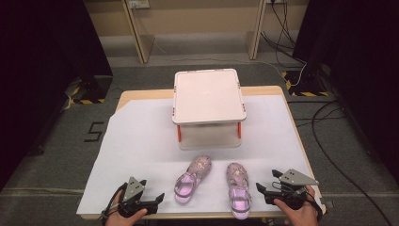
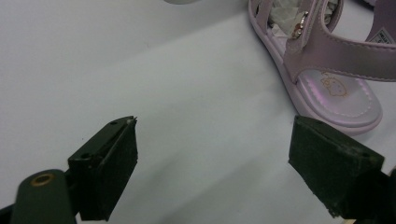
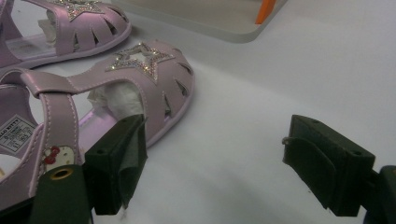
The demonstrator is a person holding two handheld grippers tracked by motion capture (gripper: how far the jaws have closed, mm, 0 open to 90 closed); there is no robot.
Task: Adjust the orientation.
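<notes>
Two lilac child's sandals with glitter stars lie on the white sheet near the front edge. The left sandal [image 1: 192,180] points slightly right and the right sandal [image 1: 237,187] points straight away. My left gripper [image 1: 153,190] rests left of the left sandal, open, with bare sheet between its jaws [image 2: 212,135]; that sandal's heel end [image 2: 327,60] lies just beyond the right jaw. My right gripper [image 1: 267,181] sits right of the right sandal, open and holding nothing [image 3: 215,135]. Its left jaw stands close in front of the right sandal's toe [image 3: 144,70], and the left sandal [image 3: 79,23] lies farther off.
A white two-level rack [image 1: 209,96] with orange posts stands at the table's middle back, and its lower tray [image 3: 219,21] lies beyond the sandals. White sheet [image 1: 136,141] covers the table. Floor cables [image 1: 329,141] run at the right.
</notes>
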